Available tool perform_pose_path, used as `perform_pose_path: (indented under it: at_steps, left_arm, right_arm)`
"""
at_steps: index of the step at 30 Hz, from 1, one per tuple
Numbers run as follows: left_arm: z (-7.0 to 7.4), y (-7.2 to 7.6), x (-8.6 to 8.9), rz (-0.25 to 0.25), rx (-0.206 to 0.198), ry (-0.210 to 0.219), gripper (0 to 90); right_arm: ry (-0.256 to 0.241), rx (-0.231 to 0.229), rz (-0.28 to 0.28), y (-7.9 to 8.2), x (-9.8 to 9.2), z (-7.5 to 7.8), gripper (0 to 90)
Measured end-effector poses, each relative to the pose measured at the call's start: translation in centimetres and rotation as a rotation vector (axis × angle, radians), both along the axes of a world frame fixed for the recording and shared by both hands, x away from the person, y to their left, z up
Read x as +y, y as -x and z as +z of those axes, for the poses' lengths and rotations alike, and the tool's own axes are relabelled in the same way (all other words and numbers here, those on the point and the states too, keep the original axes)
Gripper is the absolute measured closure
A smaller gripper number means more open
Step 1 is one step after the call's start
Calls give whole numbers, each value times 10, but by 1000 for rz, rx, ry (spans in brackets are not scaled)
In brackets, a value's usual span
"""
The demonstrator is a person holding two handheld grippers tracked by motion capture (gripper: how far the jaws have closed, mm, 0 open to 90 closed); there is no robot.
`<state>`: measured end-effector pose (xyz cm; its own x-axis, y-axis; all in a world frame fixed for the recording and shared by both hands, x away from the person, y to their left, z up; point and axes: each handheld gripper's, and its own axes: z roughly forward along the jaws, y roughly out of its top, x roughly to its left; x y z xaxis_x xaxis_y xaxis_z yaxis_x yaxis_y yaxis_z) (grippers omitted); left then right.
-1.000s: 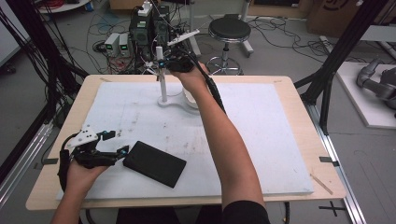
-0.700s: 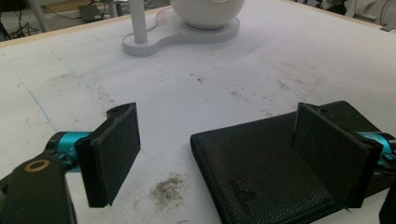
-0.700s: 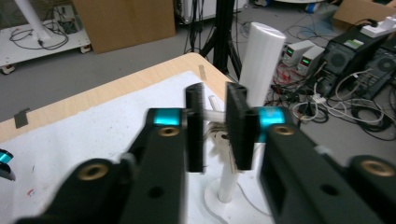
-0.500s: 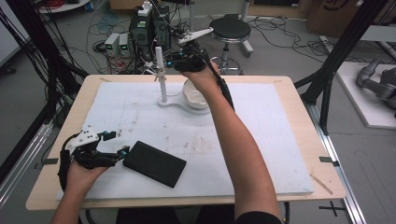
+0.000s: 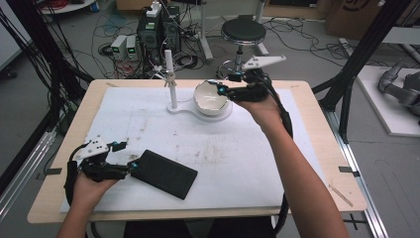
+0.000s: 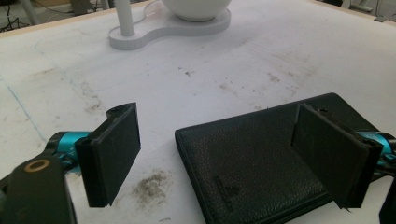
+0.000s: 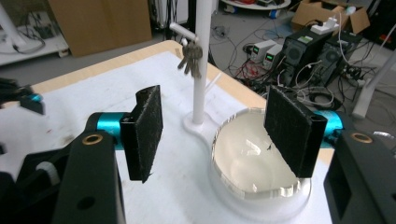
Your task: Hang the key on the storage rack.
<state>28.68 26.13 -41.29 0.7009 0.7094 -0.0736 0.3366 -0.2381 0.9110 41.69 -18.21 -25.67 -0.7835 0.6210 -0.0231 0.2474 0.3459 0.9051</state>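
A black leather wallet [image 5: 166,173] lies flat on the white mat near the front left. My left gripper [image 5: 128,156] is open at the wallet's left end. In the left gripper view the wallet [image 6: 261,154] lies between the open jaws, with the right jaw over its top. A white bowl [image 5: 210,99] rests on the round base of a white stand [image 5: 172,84] at the back. Keys [image 7: 190,58] hang from the stand's hook. My right gripper [image 5: 218,88] hovers open at the bowl's right rim. In the right gripper view the bowl [image 7: 252,158] is below and between the jaws, which hold nothing.
The white mat [image 5: 237,153] covers most of the wooden table [image 5: 307,89]. Black frame posts [image 5: 346,74] stand at the table's right and left. Beyond the far edge are a stool [image 5: 242,32], electronics and cables on the floor.
My right gripper has moved right and down, from beside the stand's pole to the bowl's rim. The left gripper and wallet have stayed put.
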Motion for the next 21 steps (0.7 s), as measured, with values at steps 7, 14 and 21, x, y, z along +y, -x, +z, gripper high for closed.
perform_pose_path:
  at_steps: [7, 14, 21]
  left_arm:
    - [0, -4, -1, -2, -1, 5, 155]
    - [-1, -8, -2, -13, 0, 10, 155]
    - [1, -11, -4, -27, -5, 14, 155]
  right_arm:
    - [-12, -14, -15, 32, -37, -18, 356]
    - [-30, -6, -39, 53, -60, -49, 313]
    - [-84, 18, -96, 78, -85, -92, 264]
